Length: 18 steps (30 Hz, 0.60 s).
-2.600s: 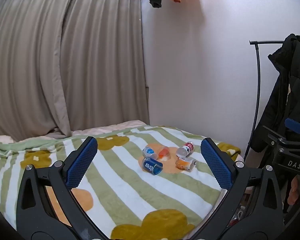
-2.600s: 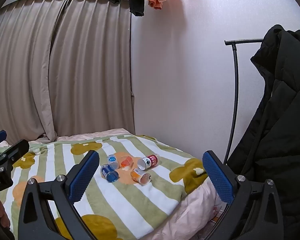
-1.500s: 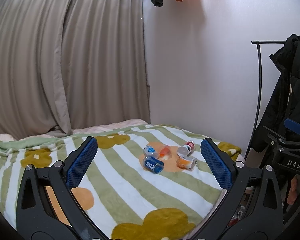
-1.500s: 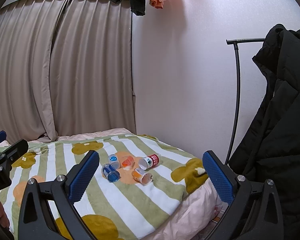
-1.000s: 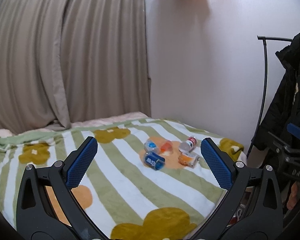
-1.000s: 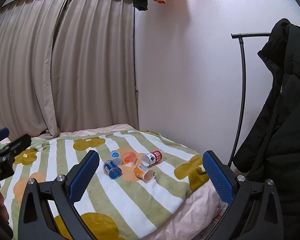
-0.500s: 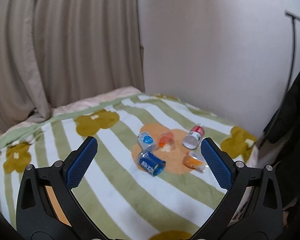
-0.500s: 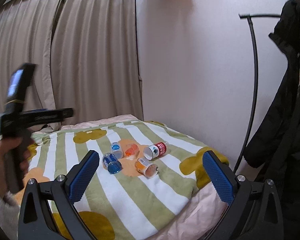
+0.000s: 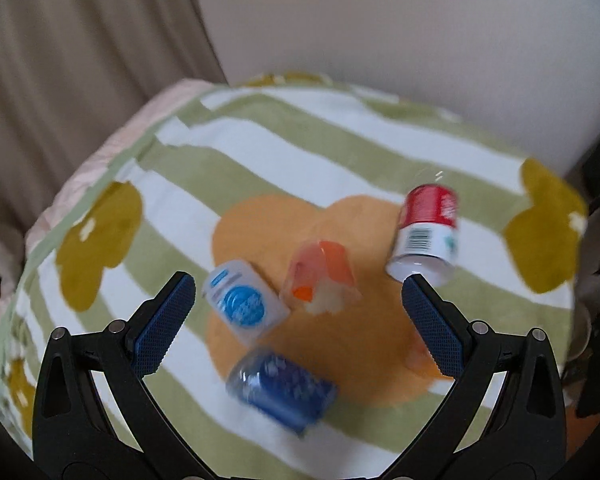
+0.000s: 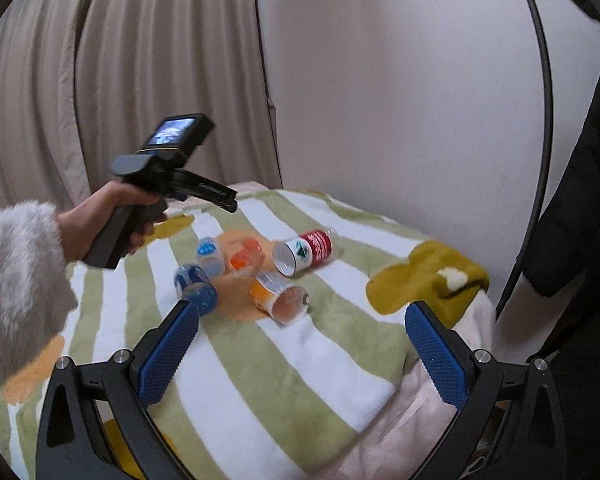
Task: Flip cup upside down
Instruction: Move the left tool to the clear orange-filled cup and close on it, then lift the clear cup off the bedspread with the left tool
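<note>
Just cylindrical plastic cups [image 9: 320, 276] on fuzzy blanket [image 9: 340, 152]

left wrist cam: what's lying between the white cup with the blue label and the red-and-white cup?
The clear orange cup, on its side on the orange blanket patch, lies between the white cup with the blue label and the red-and-white cup. Left wrist view shows it.

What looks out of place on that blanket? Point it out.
None of the five cups stands: the red-and-white cup, clear orange cup, white cup with blue label, dark blue cup and orange-labelled cup all lie tipped on the striped blanket. No spill shows. Both grippers are open, holding nothing.
</note>
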Tool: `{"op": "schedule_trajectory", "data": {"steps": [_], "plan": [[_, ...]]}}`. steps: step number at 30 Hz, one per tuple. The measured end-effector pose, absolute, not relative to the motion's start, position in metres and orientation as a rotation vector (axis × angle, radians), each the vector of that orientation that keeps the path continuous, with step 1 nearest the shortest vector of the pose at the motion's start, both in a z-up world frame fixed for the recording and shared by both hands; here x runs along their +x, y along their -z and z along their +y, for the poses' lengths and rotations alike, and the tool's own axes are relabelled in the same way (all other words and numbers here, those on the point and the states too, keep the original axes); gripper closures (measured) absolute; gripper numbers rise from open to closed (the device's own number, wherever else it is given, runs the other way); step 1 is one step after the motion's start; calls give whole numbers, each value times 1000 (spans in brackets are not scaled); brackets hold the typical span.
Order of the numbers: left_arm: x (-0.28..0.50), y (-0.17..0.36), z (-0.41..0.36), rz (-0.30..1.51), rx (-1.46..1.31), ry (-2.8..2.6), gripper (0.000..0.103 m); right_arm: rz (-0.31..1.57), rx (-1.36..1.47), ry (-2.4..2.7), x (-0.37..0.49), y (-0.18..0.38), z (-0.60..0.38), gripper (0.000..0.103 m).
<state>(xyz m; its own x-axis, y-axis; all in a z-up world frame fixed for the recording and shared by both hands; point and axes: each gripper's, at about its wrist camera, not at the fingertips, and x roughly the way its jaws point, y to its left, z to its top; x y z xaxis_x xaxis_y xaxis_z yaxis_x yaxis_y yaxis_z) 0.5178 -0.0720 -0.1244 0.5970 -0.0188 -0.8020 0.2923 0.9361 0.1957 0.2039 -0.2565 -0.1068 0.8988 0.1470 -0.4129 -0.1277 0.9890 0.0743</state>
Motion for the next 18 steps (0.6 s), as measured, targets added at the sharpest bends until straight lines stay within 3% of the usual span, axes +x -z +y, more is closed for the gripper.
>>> {"op": "schedule_trajectory", "data": {"steps": [11, 15, 18], "plan": [[594, 199, -97, 1223, 373, 273, 1, 505, 92, -119, 240, 152, -267, 0], [604, 213, -100, 1302, 392, 284, 9, 518, 90, -126, 243, 160, -266, 0], [603, 220, -106, 1340, 418, 285, 23, 517, 94, -132, 244, 161, -267, 0]]}}
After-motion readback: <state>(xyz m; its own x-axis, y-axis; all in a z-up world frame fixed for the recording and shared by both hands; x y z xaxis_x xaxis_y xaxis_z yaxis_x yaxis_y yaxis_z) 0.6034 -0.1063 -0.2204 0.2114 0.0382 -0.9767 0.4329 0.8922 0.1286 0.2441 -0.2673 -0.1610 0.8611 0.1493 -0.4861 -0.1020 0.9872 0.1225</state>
